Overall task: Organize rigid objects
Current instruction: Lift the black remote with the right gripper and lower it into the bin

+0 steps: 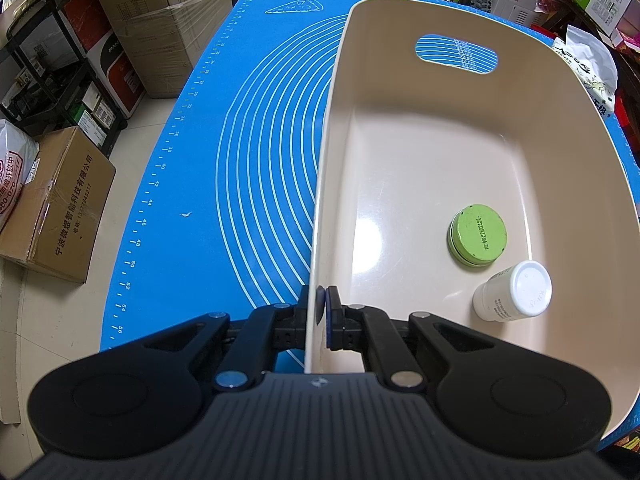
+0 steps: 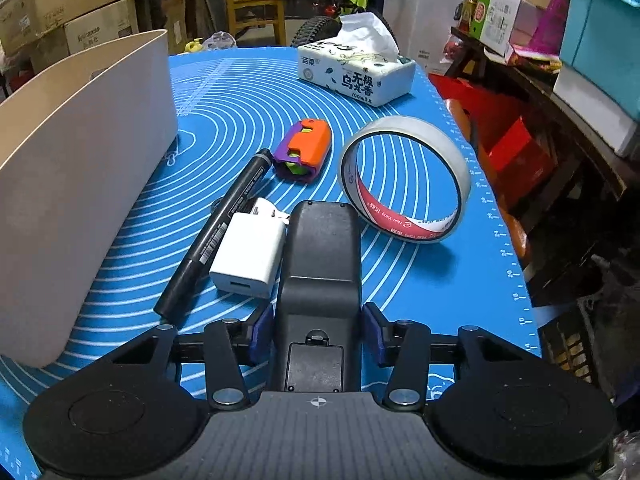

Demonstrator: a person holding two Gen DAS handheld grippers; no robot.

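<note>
My left wrist camera looks steeply down along its fingers, close over the bin (image 1: 420, 152) wall. My right wrist camera tilts down less, close over the mat (image 2: 420, 280). Both views share the bin (image 2: 80, 160) and mat (image 1: 180, 200).

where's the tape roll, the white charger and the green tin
tape roll (image 2: 404, 184), right wrist view, on its pale outer band at the top
white charger (image 2: 250, 254), right wrist view, on its flat top face
green tin (image 1: 479, 234), left wrist view, on its lid, inside the beige bin
</note>
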